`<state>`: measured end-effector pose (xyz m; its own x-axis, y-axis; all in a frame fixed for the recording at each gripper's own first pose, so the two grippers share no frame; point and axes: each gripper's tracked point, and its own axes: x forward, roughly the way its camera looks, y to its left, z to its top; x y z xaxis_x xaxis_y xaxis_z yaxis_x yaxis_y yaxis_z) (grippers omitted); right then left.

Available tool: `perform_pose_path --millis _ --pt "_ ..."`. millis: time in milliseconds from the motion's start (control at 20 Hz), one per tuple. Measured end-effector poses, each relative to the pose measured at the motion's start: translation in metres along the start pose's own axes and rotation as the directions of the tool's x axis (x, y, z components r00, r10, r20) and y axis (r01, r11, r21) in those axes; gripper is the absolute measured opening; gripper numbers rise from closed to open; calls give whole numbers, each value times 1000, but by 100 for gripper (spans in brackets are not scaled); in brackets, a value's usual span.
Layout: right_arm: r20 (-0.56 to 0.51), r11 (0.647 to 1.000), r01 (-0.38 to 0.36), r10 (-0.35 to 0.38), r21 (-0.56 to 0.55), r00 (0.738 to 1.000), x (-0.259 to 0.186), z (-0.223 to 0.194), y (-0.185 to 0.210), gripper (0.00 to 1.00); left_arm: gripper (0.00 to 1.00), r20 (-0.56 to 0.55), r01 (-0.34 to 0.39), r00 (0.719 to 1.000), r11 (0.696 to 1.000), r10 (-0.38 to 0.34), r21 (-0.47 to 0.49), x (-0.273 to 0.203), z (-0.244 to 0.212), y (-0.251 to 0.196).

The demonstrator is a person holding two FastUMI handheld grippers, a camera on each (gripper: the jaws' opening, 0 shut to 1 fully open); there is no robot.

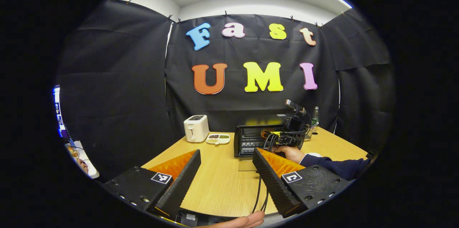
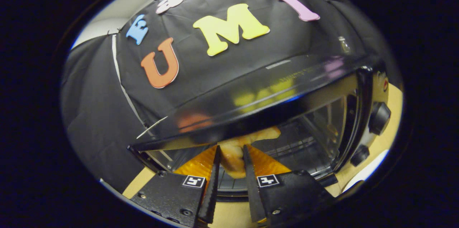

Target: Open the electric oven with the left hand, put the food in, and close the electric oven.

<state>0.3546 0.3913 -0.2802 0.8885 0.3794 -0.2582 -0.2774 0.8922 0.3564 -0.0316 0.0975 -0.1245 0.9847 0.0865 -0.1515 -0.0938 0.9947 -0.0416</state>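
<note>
Left gripper (image 1: 226, 165) hovered with jaws wide over the near table (image 1: 222, 185). Farther off, the oven (image 1: 251, 138) stood with its door down, toaster (image 1: 195, 128) and plate (image 1: 218, 138) to its left. Right gripper (image 2: 231, 161), jaws narrow, clamped the food (image 2: 233, 156) at the oven (image 2: 287, 113) mouth, above the rack (image 2: 287, 147).

White toaster (image 1: 196, 128), snack tray (image 1: 218, 138) beside it — green bottle (image 1: 315, 116), wooden table (image 1: 222, 181)

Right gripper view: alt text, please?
The right gripper, shut on a pale golden piece of food, reaches into the open black electric oven above its wire rack; two black knobs sit at right.
</note>
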Motion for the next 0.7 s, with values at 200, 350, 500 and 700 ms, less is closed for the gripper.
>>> perform_pose_path --millis 200,350,500,700 --pt "-19 998 7 -8 -68 1000 3 -1 -1 43 95 -3 17 1000 1000 -17 -19 0 -3 -1" --pt "1 995 19 -19 -102 1000 -19 3 -2 84 95 -6 16 1000 1000 -16 -26 -3 -6 -3" --pt "7 993 -6 7 -117 1000 -56 5 2 88 95 0 18 1000 1000 -18 -26 -5 -4 -8" --pt "22 992 -52 55 -114 998 -122 10 9 90 96 8 45 999 998 -45 -45 -2 -1 -22"
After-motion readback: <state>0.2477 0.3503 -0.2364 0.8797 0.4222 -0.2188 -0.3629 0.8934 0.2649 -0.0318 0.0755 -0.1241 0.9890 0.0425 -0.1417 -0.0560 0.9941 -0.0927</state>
